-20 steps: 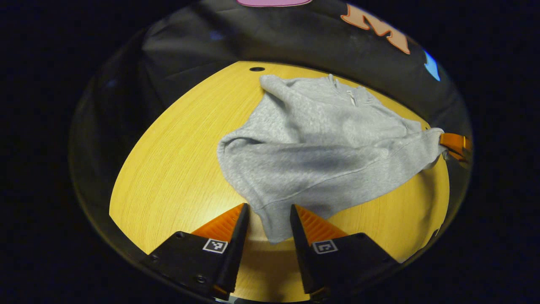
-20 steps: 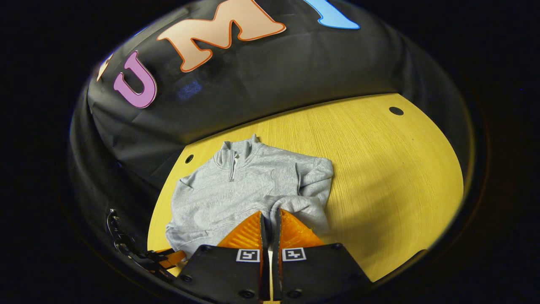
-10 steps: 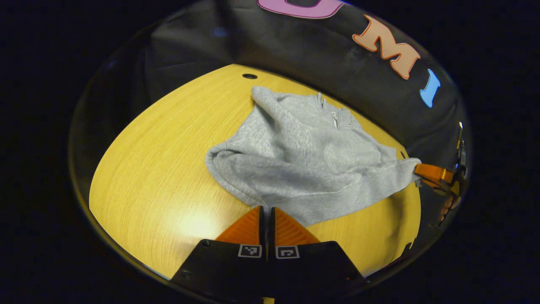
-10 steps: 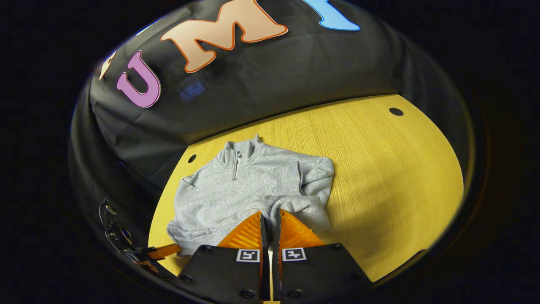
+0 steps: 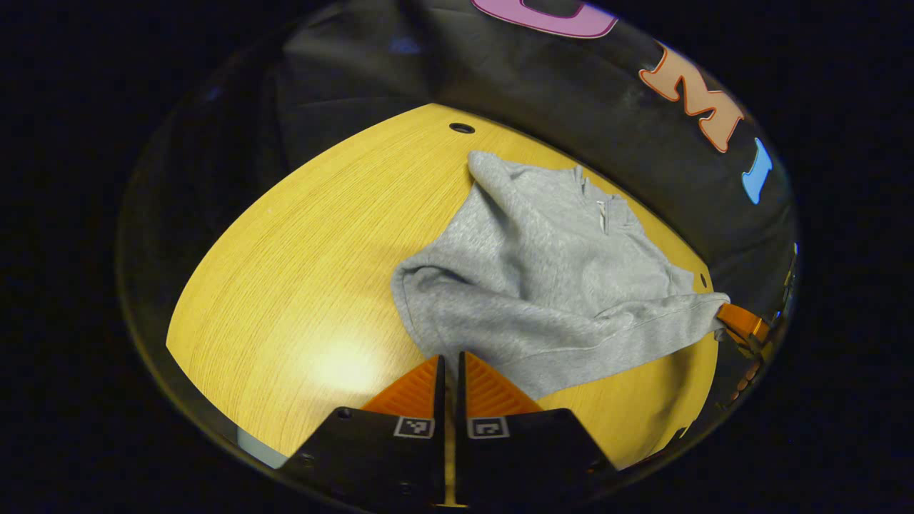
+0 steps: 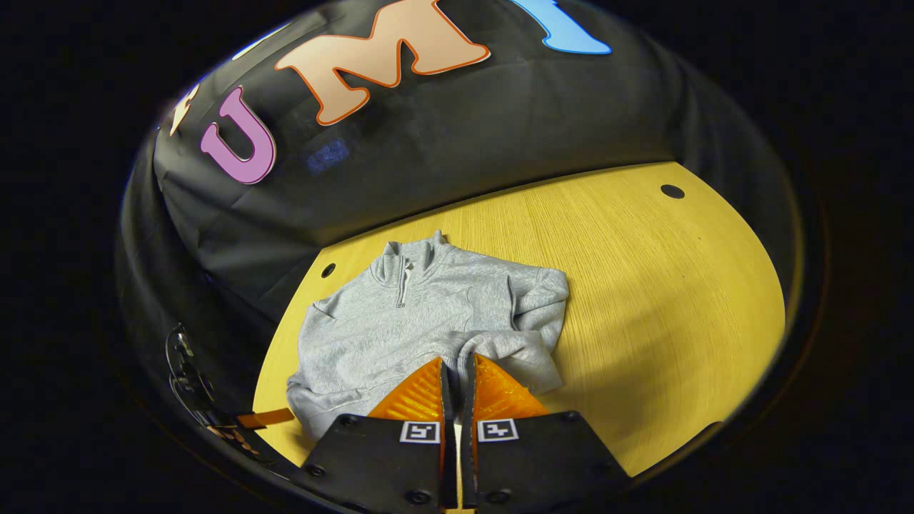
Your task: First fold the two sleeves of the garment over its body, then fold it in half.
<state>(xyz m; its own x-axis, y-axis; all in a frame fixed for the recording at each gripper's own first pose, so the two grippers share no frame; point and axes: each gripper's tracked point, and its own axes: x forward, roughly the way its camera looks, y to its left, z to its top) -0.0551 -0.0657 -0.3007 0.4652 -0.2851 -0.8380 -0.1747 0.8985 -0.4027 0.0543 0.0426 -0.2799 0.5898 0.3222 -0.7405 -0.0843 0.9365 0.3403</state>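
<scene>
With both sleeves lying over its body on the table point(image 6: 643, 285), the sweatshirt point(image 6: 421, 314) has each near hem corner pinched in closed jaws — left gripper point(image 5: 448, 371), right gripper point(image 6: 457, 375) — collar straight ahead, so fold away.

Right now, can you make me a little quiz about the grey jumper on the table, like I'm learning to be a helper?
1. True or false: the grey sweatshirt lies on the yellow wooden table.
2. What does the right gripper pinch? A) the collar B) the hem's edge C) nothing
3. Fill in: the left gripper has its fingers closed at the sweatshirt's near ____.

Key
1. True.
2. B. Its fingers press together on the hem's edge.
3. Edge. Whether cloth sits between the fingers cannot be told from the left gripper view.
</scene>
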